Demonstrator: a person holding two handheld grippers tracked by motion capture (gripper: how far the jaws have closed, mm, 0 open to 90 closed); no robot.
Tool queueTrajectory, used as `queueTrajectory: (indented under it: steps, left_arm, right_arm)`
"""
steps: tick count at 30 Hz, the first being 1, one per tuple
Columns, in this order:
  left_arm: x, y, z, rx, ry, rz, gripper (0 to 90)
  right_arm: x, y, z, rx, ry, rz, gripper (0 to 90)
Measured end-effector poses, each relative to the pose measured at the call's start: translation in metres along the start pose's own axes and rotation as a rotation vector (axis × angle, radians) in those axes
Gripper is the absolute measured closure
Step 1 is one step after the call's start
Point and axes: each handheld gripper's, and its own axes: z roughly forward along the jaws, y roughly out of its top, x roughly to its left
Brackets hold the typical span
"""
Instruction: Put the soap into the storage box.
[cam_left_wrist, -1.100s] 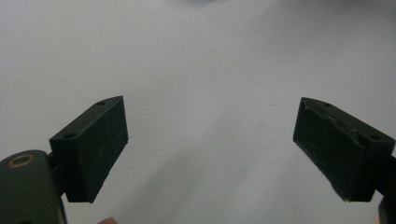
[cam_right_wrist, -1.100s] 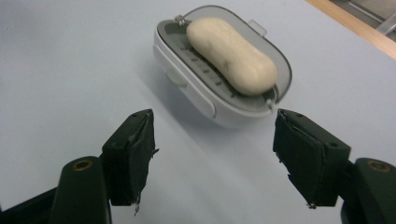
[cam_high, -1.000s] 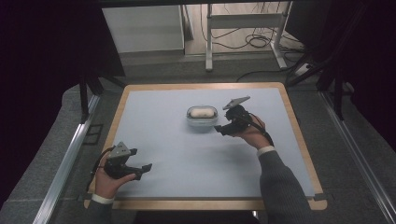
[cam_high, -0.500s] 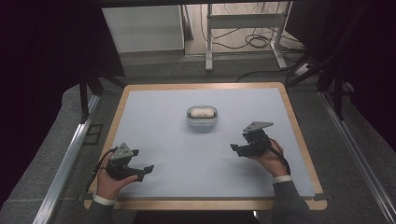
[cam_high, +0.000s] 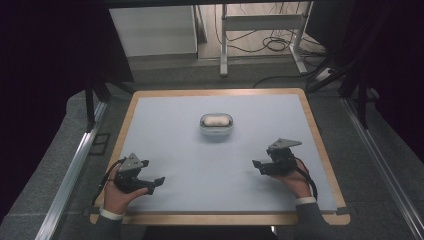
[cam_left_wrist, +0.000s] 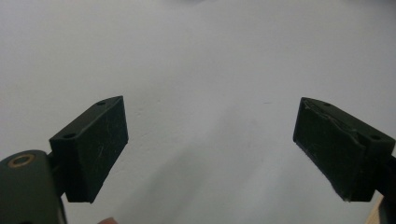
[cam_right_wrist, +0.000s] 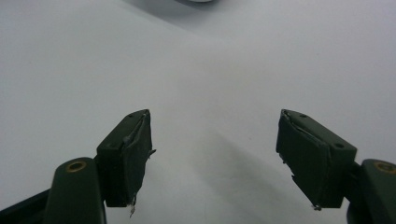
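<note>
Small white oval case with a rounded lid (cam_high: 216, 125), apparently glossy plastic, sits alone on the pale blue-grey surface (cam_high: 210, 170), toward its far half and about centred between the side edges. Its long axis runs side to side across the surface. Right tool (cam_high: 259, 164) lies nearer-right of the case, jaws pointing left and slightly toward it; left tool (cam_high: 159, 181) lies nearer-left of the case, close to the front edge and farther off. So the right hand has the shorter reach. Both tools are spread wide and hold nothing: in the left gripper view (cam_left_wrist: 210, 144) and the right gripper view (cam_right_wrist: 215, 154) the black pads stand well apart over bare surface. A white sliver at the top edge of the right gripper view is probably the case, though too little shows to be sure. Surface has a light wooden rim (cam_high: 320, 145) and stands on dark grey carpet; beyond the far edge, a white cabinet (cam_high: 152, 30), a metal frame stand (cam_high: 260, 25) and loose cables (cam_high: 272, 45) on the floor.
</note>
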Motion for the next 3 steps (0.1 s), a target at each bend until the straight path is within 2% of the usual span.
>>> queueTrajectory:
  steps: [3]
  left_arm:
    - [-0.0006,0.0003,0.0009,0.005,0.000,0.006,10.7]
  right_arm:
    - [-0.0010,-0.0018,0.0005,0.009,-0.024,-0.005,23.7]
